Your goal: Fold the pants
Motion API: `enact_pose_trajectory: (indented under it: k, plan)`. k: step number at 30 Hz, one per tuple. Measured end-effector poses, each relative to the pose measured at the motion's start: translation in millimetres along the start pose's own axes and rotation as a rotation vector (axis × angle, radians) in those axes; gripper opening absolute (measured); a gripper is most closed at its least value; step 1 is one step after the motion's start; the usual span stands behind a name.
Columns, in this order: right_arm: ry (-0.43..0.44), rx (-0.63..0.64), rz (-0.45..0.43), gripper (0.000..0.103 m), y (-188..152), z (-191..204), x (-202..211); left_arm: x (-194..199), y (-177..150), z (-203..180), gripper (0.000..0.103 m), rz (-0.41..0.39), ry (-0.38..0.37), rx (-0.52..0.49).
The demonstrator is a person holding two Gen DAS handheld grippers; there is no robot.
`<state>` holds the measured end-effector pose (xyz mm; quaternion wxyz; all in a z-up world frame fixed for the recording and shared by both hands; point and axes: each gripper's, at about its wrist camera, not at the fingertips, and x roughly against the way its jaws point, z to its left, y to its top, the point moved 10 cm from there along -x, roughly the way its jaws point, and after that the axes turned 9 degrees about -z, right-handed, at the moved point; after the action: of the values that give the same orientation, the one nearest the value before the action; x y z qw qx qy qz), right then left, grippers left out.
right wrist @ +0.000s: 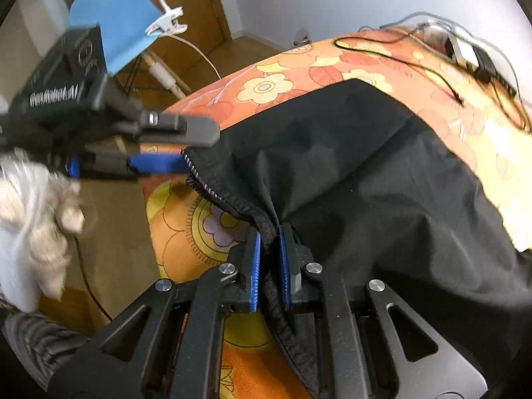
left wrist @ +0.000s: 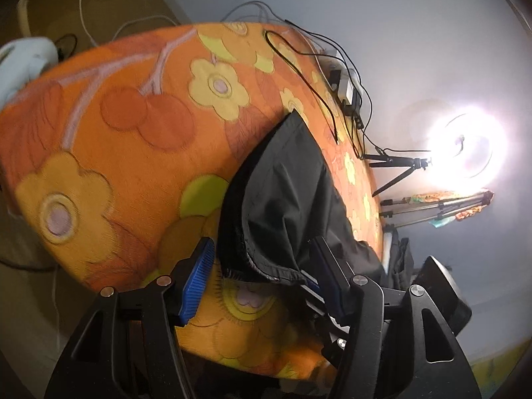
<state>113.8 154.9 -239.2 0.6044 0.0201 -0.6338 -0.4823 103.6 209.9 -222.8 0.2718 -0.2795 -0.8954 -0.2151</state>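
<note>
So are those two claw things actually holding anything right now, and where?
The right gripper pinches the black pants at the elastic waistband edge. The left gripper is open, fingers either side of the same waistband, not yet gripping.

A pale blue-grey wall (left wrist: pixel 382 6) stands behind the counter (left wrist: pixel 109 139), which wears an orange cover printed with yellow flowers. Black cables (left wrist: pixel 299 53) and a small white power adapter (left wrist: pixel 344 88) lie along its far edge. Beyond that edge a bright ring light (left wrist: pixel 468 146) glares on a black tripod (left wrist: pixel 395 166), near a silver tripod (left wrist: pixel 435 207). A wooden door (right wrist: pixel 199 10), wood floor (right wrist: pixel 246 50) and blue chair (right wrist: pixel 116 16) show at the other side.
</note>
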Motion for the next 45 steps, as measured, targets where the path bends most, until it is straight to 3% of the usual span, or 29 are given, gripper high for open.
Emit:
enact_pose_trajectory:
  k: [9, 11, 13, 15, 17, 19, 22, 25, 28, 30, 32, 38, 43, 45]
  plan:
    - [0.075, -0.148, -0.037, 0.009, -1, -10, 1, -15, -2, -14, 0.055, -0.021, -0.031, -0.005]
    - [0.088, -0.168, -0.034, 0.009, -2, -11, 2, -17, -3, -12, 0.035, -0.027, -0.016, -0.023]
    - [0.097, -0.186, -0.025, 0.010, -2, -14, 5, -19, -4, -10, 0.022, -0.031, 0.000, -0.043]
    - [0.106, -0.198, -0.012, 0.016, -4, -16, 11, -13, -1, -11, 0.017, -0.050, -0.007, -0.059]
    - [0.111, -0.203, -0.017, 0.042, -3, -20, 25, -3, 6, -14, 0.014, -0.087, -0.026, -0.071]
    - [0.109, -0.211, -0.056, 0.054, 6, -27, 44, 5, 12, -16, 0.009, -0.112, -0.042, -0.070]
    - [0.093, -0.218, -0.102, 0.059, 25, -39, 62, 13, 17, -17, 0.009, -0.135, -0.066, -0.061]
    - [0.037, -0.216, -0.132, 0.061, 50, -58, 69, 11, 15, -16, 0.009, -0.136, -0.045, -0.086]
    - [-0.020, -0.145, -0.083, 0.071, 72, -76, 50, 7, 12, -16, 0.009, -0.123, -0.043, -0.085]
    - [-0.087, -0.101, -0.045, 0.071, 81, -94, 32, 4, 10, -15, 0.009, -0.117, -0.034, -0.095]
    - [-0.076, -0.111, 0.016, 0.071, 85, -107, 7, 0, 9, -15, 0.009, -0.109, -0.020, -0.114]
    - [-0.080, -0.054, 0.084, 0.071, 100, -122, -47, -6, 8, -21, 0.009, -0.106, 0.014, -0.172]
    - [-0.063, -0.002, 0.100, 0.074, 101, -118, -59, -18, 3, -22, 0.017, -0.087, 0.049, -0.216]
    - [-0.063, 0.067, 0.101, 0.070, 95, -107, -57, -24, 0, -21, 0.022, -0.078, 0.067, -0.235]
